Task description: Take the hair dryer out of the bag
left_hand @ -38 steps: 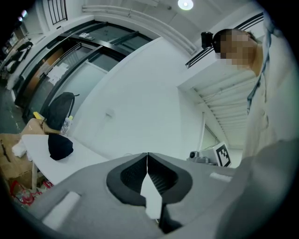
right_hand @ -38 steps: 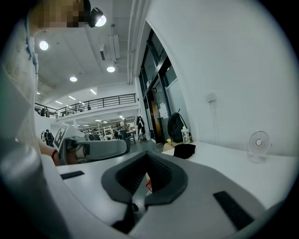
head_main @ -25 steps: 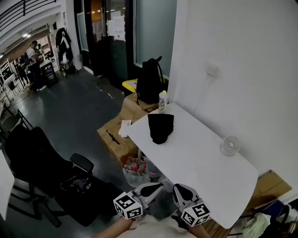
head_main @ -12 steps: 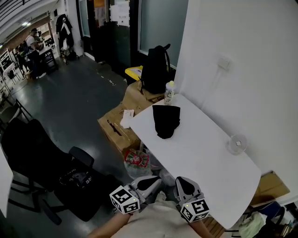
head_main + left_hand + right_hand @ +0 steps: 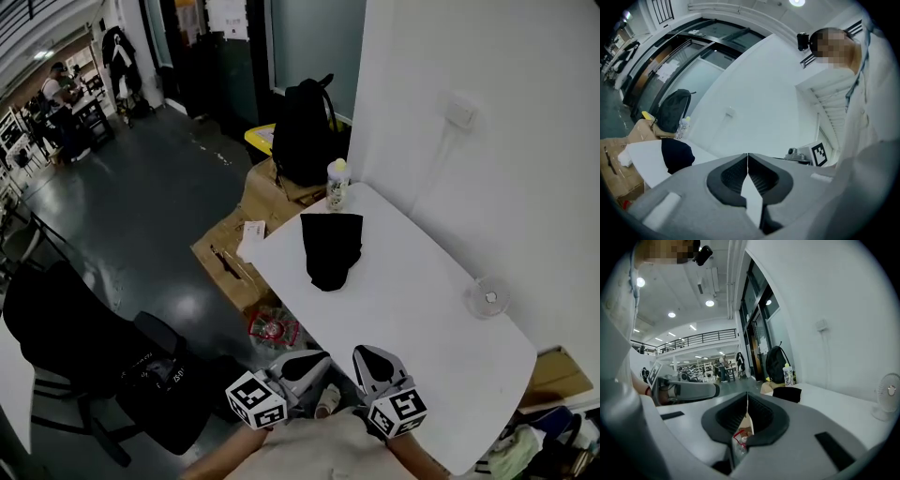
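Note:
A black bag [image 5: 330, 248] lies closed and slumped at the far end of the white table [image 5: 412, 309]; the hair dryer is not visible. The bag also shows in the left gripper view [image 5: 676, 154] and the right gripper view [image 5: 787, 393], well ahead of both. My left gripper [image 5: 314, 357] and right gripper [image 5: 362, 352] hover side by side at the table's near edge, far short of the bag. Both are shut with nothing between the jaws, as seen along the left gripper [image 5: 747, 157] and the right gripper [image 5: 747, 397].
A bottle [image 5: 337, 184] stands at the table's far corner beyond the bag, and a small white fan [image 5: 487, 298] sits by the wall. A black backpack [image 5: 305, 131] rests on cardboard boxes [image 5: 267, 202] behind. An office chair [image 5: 84, 356] stands at left.
Both grippers have travelled forward together toward the table's near edge, staying shut. The bag has not moved.

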